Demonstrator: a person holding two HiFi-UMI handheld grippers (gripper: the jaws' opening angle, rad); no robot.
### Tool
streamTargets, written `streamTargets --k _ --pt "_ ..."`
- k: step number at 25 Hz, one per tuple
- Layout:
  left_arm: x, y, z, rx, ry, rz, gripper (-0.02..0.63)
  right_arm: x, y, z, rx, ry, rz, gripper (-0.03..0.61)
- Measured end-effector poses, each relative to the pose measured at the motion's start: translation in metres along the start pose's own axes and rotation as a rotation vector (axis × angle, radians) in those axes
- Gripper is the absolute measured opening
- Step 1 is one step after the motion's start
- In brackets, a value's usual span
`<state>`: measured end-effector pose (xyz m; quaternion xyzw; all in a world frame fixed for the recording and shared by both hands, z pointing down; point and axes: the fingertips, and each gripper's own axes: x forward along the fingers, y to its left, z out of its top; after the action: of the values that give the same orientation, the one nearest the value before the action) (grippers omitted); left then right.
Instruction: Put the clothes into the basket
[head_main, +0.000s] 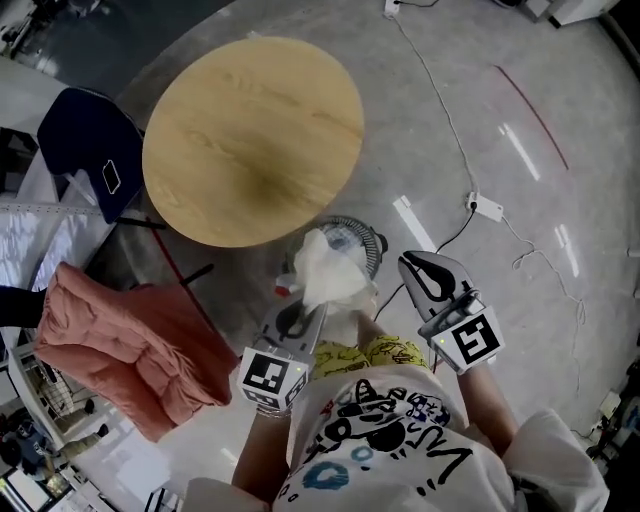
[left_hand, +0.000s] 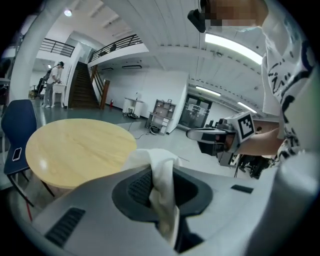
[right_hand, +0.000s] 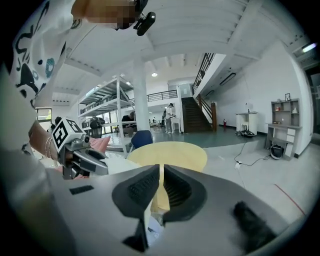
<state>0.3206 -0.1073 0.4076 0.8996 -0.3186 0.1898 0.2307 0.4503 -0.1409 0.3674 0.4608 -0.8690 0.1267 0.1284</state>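
A white cloth hangs bunched over a round dark-rimmed basket on the floor beside the round wooden table. My left gripper is shut on the cloth. In the left gripper view, the white cloth is pinched between the pads and drapes over the left gripper. My right gripper hovers just right of the basket, shut with nothing in it. Its jaws show only a thin slit in the right gripper view. Most of the basket is hidden under the cloth.
A pink padded garment lies at the left near a white shelf rack. A navy chair with a phone on it stands left of the table. A power strip and cables lie on the grey floor at the right.
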Motion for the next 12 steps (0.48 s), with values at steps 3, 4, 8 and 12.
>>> streamTargets --k 3,4,8,12 --pt "0.005 0.001 -0.02 -0.01 0.031 0.031 0.064 -0.001 -0.001 -0.02 0.039 0.022 0.024 0.031" --pt "0.007 0.003 -0.026 -0.011 0.041 0.043 0.064 -0.001 -0.001 -0.029 0.054 0.036 0.032 0.031" --pt "0.02 0.011 -0.048 -0.007 0.069 0.075 0.064 0.003 -0.003 -0.064 0.075 0.078 0.047 0.031" --pt "0.03 0.018 -0.081 -0.01 0.113 0.102 0.064 0.011 -0.002 -0.102 0.107 0.12 0.036 0.031"
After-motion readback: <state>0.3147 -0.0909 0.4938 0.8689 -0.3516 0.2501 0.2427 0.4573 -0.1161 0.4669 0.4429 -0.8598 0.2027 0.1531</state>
